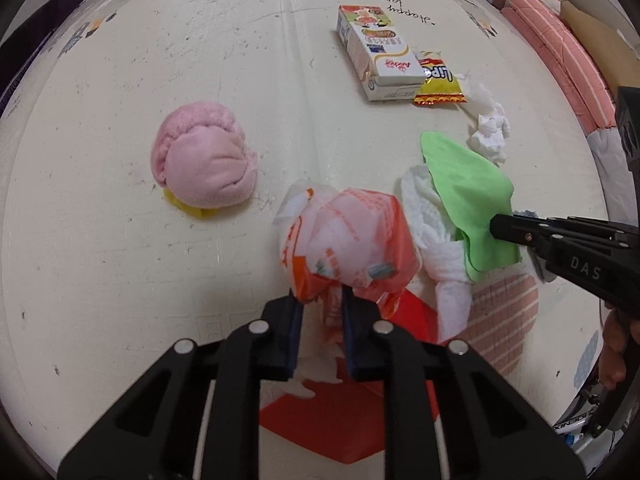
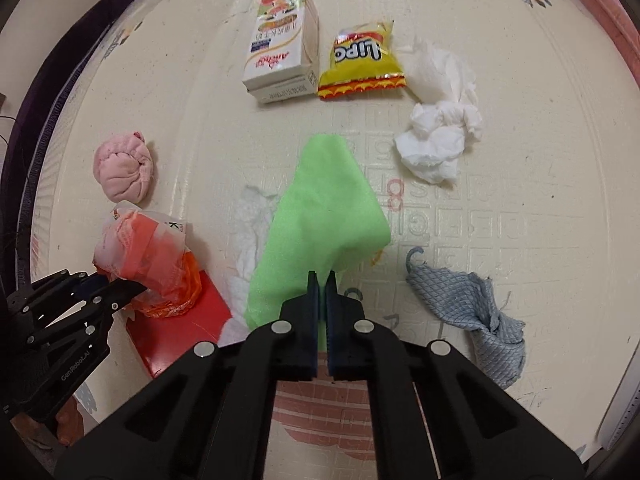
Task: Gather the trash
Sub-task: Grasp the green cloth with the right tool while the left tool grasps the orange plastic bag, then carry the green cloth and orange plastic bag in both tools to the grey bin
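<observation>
The left gripper (image 1: 318, 300) had its fingers closed on the crumpled orange plastic bag (image 1: 352, 240) at 6 o'clock on the floor mat (image 1: 120, 240); light, limp, probably slippery, so a bunched fold suited. The right gripper (image 2: 320, 280) pinched the green cloth (image 2: 320, 216) shut. Farther, toward 12 o'clock, lay the carton (image 2: 282, 44), snack packet (image 2: 362, 62) and tissue (image 2: 436, 140).

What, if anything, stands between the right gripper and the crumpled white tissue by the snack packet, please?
Nothing solid does. The right gripper is shut on the green cloth, so it is occupied; between it and the crumpled white tissue lies only bare mat.
</observation>
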Demonstrator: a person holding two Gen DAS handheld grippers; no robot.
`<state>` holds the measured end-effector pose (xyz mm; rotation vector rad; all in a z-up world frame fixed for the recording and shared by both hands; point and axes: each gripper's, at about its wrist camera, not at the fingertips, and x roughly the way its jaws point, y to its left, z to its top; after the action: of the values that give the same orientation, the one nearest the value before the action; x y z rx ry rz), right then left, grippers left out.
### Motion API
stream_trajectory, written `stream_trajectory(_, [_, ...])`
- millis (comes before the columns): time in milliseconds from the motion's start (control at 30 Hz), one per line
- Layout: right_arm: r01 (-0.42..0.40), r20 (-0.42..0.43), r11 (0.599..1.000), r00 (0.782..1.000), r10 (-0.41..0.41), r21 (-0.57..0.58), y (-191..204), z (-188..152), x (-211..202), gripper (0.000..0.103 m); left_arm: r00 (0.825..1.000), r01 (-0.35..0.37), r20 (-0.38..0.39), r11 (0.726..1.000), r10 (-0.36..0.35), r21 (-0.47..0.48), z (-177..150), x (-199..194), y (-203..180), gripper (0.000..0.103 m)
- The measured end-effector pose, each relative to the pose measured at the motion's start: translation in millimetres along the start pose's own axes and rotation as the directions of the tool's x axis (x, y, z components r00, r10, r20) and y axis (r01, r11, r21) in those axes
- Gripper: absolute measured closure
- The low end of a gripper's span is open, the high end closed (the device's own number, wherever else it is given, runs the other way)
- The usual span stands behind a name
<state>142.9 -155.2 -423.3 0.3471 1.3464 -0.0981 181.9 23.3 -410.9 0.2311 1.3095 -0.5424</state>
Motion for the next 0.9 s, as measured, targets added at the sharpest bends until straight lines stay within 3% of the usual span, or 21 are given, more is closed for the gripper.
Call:
stream_trajectory(467, [-0.01, 0.107, 1.0, 0.994, 0.011, -0.003, -9, 11, -109, 0.101, 0.988, -0.049, 0.15, 0.998, 0.042, 0.045, 43, -119, -18, 0.089])
stream_trajectory(667, [-0.028, 0.146, 0.999, 0.989, 0.031, -0.026, -1, 5, -165, 0.101, 0.983, -0.057, 0.181, 0.996, 0.044, 0.067, 43, -170, -26, 0.089])
stream_trajectory(733, [-0.073, 0.144, 0.997, 0.987, 0.075, -0.017, -1, 4, -174, 0.1, 0.982, -0.047, 0.184, 0.996, 0.034, 0.07, 40, -181, -29, 0.089])
stream_trajectory(833, [-0.03, 0.166, 0.999, 0.986, 0.033, -0.017, 1, 4, -185, 0.1, 0.982, -0.04, 0.185, 0.997, 0.026, 0.073, 36, -190, -32, 0.089])
stream_trajectory(900, [-0.08, 0.168, 0.997, 0.983, 0.078, 0.007, 0, 6, -188, 0.1, 0.983, -0.026, 0.181, 0.997, 0.013, 0.069, 33, -192, -32, 0.089])
